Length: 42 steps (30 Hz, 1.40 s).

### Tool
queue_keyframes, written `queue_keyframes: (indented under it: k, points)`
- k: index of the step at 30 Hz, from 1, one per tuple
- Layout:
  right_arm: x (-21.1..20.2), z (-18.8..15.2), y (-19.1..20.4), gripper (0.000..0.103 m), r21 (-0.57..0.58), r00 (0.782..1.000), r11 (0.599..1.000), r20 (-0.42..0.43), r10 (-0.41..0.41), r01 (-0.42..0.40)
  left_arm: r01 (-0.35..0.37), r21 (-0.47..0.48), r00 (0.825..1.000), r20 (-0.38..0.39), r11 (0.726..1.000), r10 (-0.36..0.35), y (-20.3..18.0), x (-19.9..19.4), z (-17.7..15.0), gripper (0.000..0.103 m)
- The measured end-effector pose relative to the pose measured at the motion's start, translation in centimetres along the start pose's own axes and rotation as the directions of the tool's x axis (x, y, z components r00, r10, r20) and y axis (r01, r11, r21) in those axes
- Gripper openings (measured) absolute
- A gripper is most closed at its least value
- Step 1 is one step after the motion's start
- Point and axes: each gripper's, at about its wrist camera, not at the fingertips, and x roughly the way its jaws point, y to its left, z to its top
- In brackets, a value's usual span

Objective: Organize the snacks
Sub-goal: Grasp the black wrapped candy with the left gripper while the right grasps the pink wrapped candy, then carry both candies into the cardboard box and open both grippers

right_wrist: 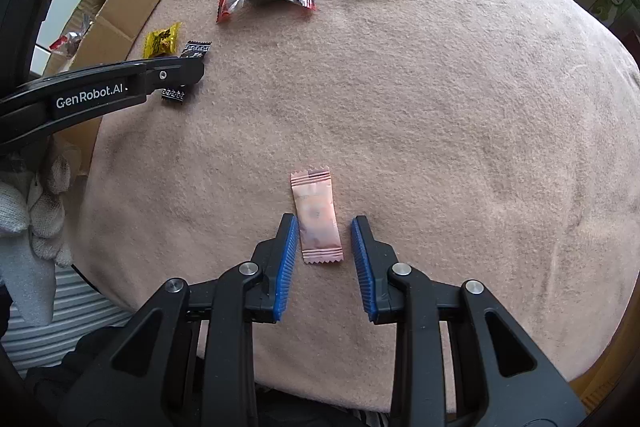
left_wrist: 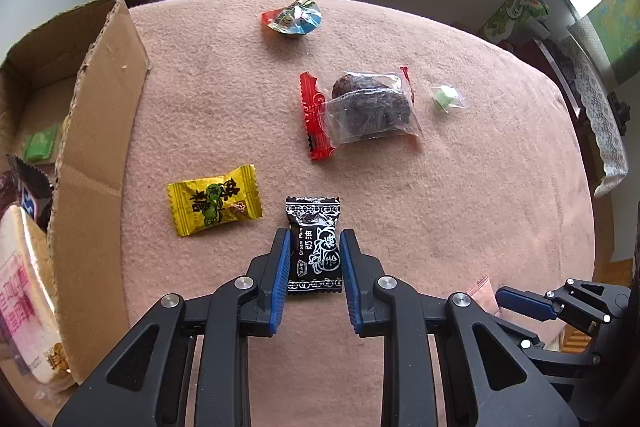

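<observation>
The left claw (left_wrist: 313, 261) was spread around a black candy (left_wrist: 313, 245) lying on the pink tabletop (left_wrist: 460, 207), its blue pads just beside the wrapper's edges; whether they touched it could not be told. The right claw (right_wrist: 325, 259) was likewise spread, a pink sachet (right_wrist: 318, 219) lying flat between its pads with a gap on the right side. A yellow candy (left_wrist: 215, 201) lay just left of the black one, near the cardboard box (left_wrist: 96, 131), which held other snacks. Farther off lay a red-edged clear packet (left_wrist: 360, 109), a small green sweet (left_wrist: 447, 98) and a foil-lidded cup (left_wrist: 293, 16).
</observation>
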Motion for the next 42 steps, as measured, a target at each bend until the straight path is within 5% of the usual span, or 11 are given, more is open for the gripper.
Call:
queue_keyframes:
  k: [5, 26, 42]
  points:
    - [0.3, 0.0, 1.4, 0.021, -0.06, 0.997, 0.996, 0.002, -0.071, 0.071, 0.001, -0.016, 1.0, 0.004, 1.0, -0.001, 0.3, -0.3, -0.7, 0.023]
    - [-5.2, 1.7, 0.0, 0.02, 0.0, 0.995, 1.0, 0.095, 0.014, -0.014, -0.009, -0.055, 0.997, 0.081, 0.998, 0.014, 0.2, -5.1, -2.7, 0.023]
    - [-7.3, 7.0, 7.8, 0.02, -0.149, 0.978, 0.985, 0.176, 0.108, -0.082, -0.035, -0.172, 0.982, 0.175, 0.984, 0.066, 4.6, -10.5, -3.6, 0.023]
